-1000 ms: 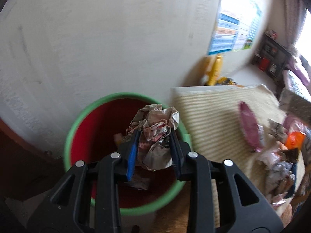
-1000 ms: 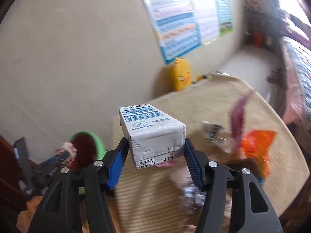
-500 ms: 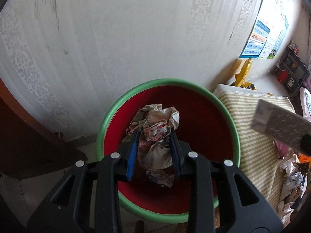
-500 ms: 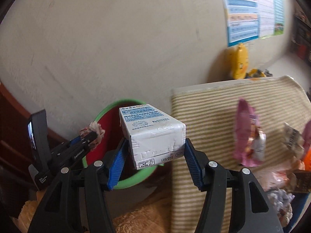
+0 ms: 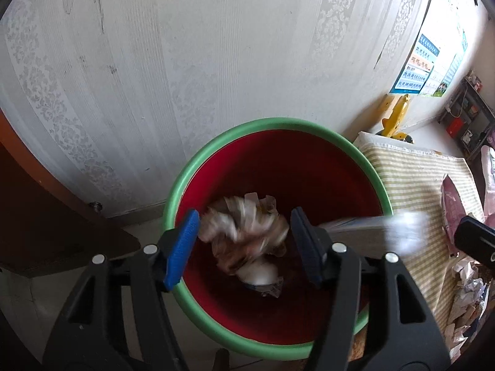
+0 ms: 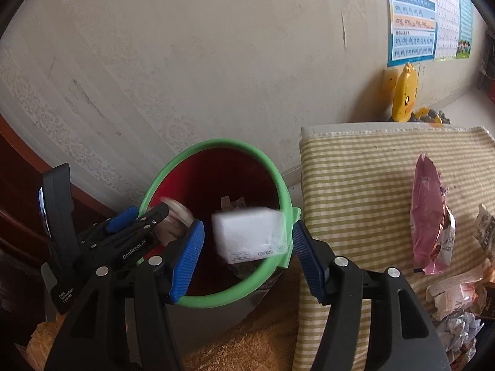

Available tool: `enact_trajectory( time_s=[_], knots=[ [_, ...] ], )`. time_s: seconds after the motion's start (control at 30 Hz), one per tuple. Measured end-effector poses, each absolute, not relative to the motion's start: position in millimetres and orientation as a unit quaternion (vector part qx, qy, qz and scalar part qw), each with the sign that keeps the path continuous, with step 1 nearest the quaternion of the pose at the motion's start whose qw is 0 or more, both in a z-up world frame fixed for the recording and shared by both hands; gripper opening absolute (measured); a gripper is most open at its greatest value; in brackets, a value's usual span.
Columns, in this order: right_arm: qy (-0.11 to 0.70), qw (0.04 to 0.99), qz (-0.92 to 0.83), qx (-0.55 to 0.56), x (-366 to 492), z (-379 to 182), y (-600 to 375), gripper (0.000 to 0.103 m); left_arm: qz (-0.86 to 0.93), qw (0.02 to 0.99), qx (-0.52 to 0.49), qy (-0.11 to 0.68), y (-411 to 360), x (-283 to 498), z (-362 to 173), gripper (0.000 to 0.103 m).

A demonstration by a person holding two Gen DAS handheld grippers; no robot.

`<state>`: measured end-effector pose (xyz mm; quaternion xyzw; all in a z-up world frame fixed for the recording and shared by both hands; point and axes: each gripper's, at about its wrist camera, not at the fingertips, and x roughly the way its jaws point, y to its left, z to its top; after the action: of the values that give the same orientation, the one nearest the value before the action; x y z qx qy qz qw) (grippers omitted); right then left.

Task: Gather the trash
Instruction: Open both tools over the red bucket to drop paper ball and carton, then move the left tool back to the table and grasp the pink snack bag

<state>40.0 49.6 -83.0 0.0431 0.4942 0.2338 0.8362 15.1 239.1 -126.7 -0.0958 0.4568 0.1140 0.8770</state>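
- Basically, both tongs were over the red bin with the green rim (image 5: pixel 185 167), which stood against the patterned wall (image 5: pixel 185 46), just beside the left edge of the striped mat (image 6: pixel 355 170).
- Left gripper (image 5: pixel 244 241): jaws opening, blue pads clear of the crumpled paper wad (image 5: pixel 247 228). The wad sat between the pads but was blurred, with a gap on each side, so nothing was clamped.
- A pale scrap (image 5: pixel 258 275) lay lower down inside the bin, under the wad.
- Right gripper (image 6: pixel 247 247): jaws apart, pads not touching the white carton (image 6: pixel 250 232). The carton was blurred, loose between the pads, over the bin's near right rim.
- In the left wrist view, the same carton showed as a pale streak (image 5: pixel 371 225) crossing the bin's right rim.
- In the right wrist view, the left gripper (image 6: pixel 139 219) was at the bin's left rim, wad (image 6: pixel 178 213) at its tips.
- More crumpled bits (image 6: pixel 232 202) were visible deep in the bin.
- Pink snack bag (image 6: pixel 430 216) lay flat on the mat toward its right edge.
- Wrappers and crumpled paper (image 6: pixel 458 303) were piled at the mat's near right corner.
- Yellow duck toy (image 6: pixel 403 92) stood against the wall behind the mat's far edge, blue poster (image 6: pixel 413 15) above it.
- Dark wooden furniture (image 5: pixel 40 210) sat left of the bin.
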Motion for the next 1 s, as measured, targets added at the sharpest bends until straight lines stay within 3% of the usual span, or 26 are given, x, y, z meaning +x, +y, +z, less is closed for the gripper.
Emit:
enact_trajectory(
  time_s=[0.5, 1.0],
  knots=[
    [0.477, 0.859, 0.172, 0.068, 8.3, -67.5, -15.4, 0.063, 0.086, 0.88, -0.075, 0.462, 214.7, 14.9, -122.4, 0.063],
    [0.458, 0.876, 0.056, 0.138, -54.3, -73.6, -146.4, 0.064, 0.004, 0.891, -0.007, 0.454, 119.3, 3.9, -91.4, 0.067]
  ],
)
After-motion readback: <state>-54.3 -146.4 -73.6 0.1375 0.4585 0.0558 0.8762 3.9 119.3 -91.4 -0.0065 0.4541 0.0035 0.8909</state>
